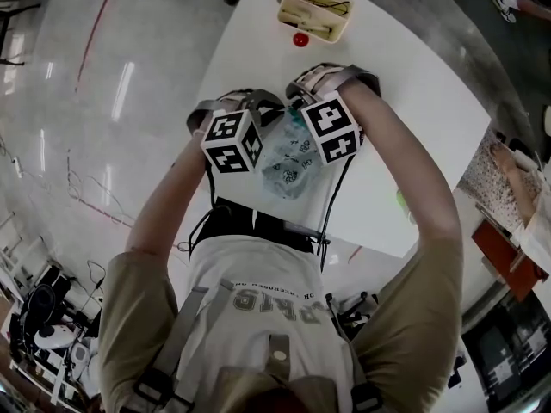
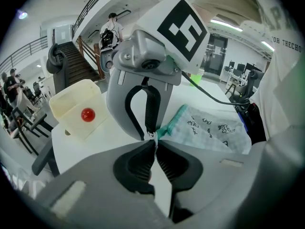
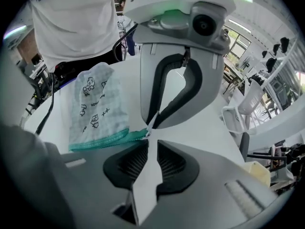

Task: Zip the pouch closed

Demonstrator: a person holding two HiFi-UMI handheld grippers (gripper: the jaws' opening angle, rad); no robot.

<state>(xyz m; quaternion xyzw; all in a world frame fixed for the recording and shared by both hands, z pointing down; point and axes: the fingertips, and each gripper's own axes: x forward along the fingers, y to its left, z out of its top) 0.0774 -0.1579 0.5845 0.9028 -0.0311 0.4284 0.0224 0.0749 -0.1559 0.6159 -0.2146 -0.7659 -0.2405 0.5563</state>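
Note:
A pale printed fabric pouch (image 1: 288,160) with a teal zipper edge (image 3: 97,140) lies on the white table (image 1: 413,119), between my two marker cubes. My left gripper (image 2: 154,143) is shut on the end of that teal edge. The pouch (image 2: 214,128) stretches from there towards my body. My right gripper (image 3: 148,141) faces the left one, tip to tip, at the same end of the pouch. Its jaws stand narrow, with a slim gap showing between the pads. A small metal zipper pull (image 2: 151,135) sits at its fingertips.
A cream tray (image 1: 314,11) stands at the table's far side with a red ball (image 1: 300,39) beside it. A small green object (image 1: 401,201) lies near the right edge. People, a staircase (image 2: 76,61) and chairs (image 3: 238,120) are around the table.

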